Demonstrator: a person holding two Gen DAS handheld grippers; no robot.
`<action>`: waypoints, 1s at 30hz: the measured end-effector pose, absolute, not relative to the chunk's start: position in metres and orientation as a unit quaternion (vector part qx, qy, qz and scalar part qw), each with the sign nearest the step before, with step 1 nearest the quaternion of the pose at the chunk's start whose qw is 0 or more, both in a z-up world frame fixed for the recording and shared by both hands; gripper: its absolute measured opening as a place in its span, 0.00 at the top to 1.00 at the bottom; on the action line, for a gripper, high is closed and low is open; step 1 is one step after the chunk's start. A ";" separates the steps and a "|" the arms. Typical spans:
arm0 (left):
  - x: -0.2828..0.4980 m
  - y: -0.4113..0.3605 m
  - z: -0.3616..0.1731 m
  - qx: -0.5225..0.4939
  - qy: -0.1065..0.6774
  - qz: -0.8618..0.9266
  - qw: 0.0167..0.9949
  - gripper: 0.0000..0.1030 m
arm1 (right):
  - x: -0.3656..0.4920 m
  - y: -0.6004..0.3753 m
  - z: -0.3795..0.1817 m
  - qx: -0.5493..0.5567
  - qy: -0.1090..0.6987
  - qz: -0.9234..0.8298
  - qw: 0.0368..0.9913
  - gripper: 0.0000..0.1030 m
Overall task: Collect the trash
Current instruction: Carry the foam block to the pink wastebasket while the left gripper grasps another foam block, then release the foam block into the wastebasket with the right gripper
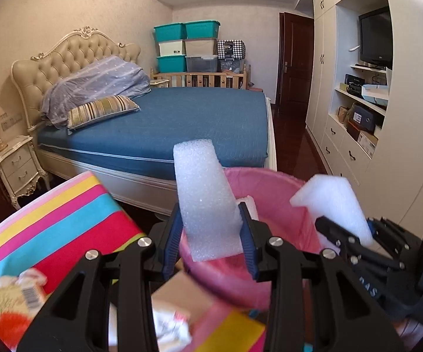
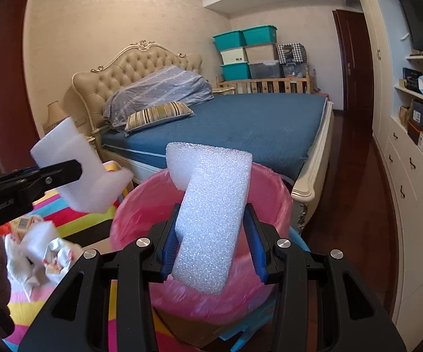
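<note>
My left gripper (image 1: 211, 231) is shut on a white foam block (image 1: 205, 199) and holds it upright over the near rim of a bin lined with a pink bag (image 1: 273, 187). My right gripper (image 2: 211, 234) is shut on a second white foam block (image 2: 211, 217) above the same pink-lined bin (image 2: 270, 193). In the left wrist view the right gripper (image 1: 355, 234) shows at the right with its foam (image 1: 331, 202). In the right wrist view the left gripper (image 2: 64, 173) shows at the left with its foam (image 2: 76, 170). Another white piece (image 1: 248, 204) lies inside the bin.
A colourful striped mat (image 1: 64, 220) lies to the left with crumpled paper and wrappers (image 2: 44, 249) on it. A brown cardboard piece (image 1: 182, 290) lies under the bin's near side. A bed (image 1: 182, 117) stands behind, white cabinets (image 1: 367, 117) to the right, dark wood floor (image 2: 355, 190) between.
</note>
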State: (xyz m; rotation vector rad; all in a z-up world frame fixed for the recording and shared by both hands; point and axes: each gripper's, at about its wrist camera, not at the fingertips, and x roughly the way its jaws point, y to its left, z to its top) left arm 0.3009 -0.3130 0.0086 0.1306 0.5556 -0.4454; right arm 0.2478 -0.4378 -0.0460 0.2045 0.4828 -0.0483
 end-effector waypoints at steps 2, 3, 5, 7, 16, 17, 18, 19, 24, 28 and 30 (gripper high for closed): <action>0.318 -0.322 0.007 0.059 0.276 -0.217 0.935 0.65 | 0.260 -0.442 -0.048 0.097 0.243 -0.023 0.965 0.60; 0.325 -0.326 0.006 0.055 0.280 -0.219 0.933 0.64 | 0.266 -0.444 -0.049 0.096 0.246 -0.022 0.964 0.60; 0.337 -0.334 0.003 0.047 0.289 -0.229 0.928 0.64 | 0.273 -0.442 -0.052 0.092 0.247 -0.016 0.964 0.59; 0.347 -0.344 0.000 0.046 0.294 -0.237 0.925 0.58 | 0.278 -0.440 -0.055 0.080 0.247 -0.008 0.966 0.55; 0.327 -0.325 -0.006 0.061 0.267 -0.205 0.940 0.19 | 0.243 -0.449 -0.058 0.080 0.225 -0.032 0.971 0.18; 0.320 -0.321 -0.006 0.066 0.260 -0.198 0.943 0.17 | 0.236 -0.448 -0.056 0.082 0.221 -0.031 0.971 0.18; 0.310 -0.316 -0.006 0.075 0.252 -0.192 0.945 0.16 | 0.228 -0.446 -0.053 0.083 0.217 -0.030 0.972 0.18; 0.297 -0.310 -0.006 0.088 0.243 -0.189 0.947 0.16 | 0.219 -0.445 -0.052 0.083 0.212 -0.028 0.973 0.18; 0.249 -0.282 -0.011 0.106 0.223 -0.177 0.953 0.12 | 0.190 -0.423 -0.050 0.079 0.206 -0.009 0.975 0.17; 0.216 -0.247 -0.014 0.083 0.223 -0.177 0.955 0.09 | 0.177 -0.400 -0.058 0.089 0.220 -0.001 0.971 0.17; 0.201 -0.229 -0.016 0.067 0.220 -0.175 0.957 0.08 | 0.176 -0.387 -0.059 0.095 0.228 0.010 0.969 0.17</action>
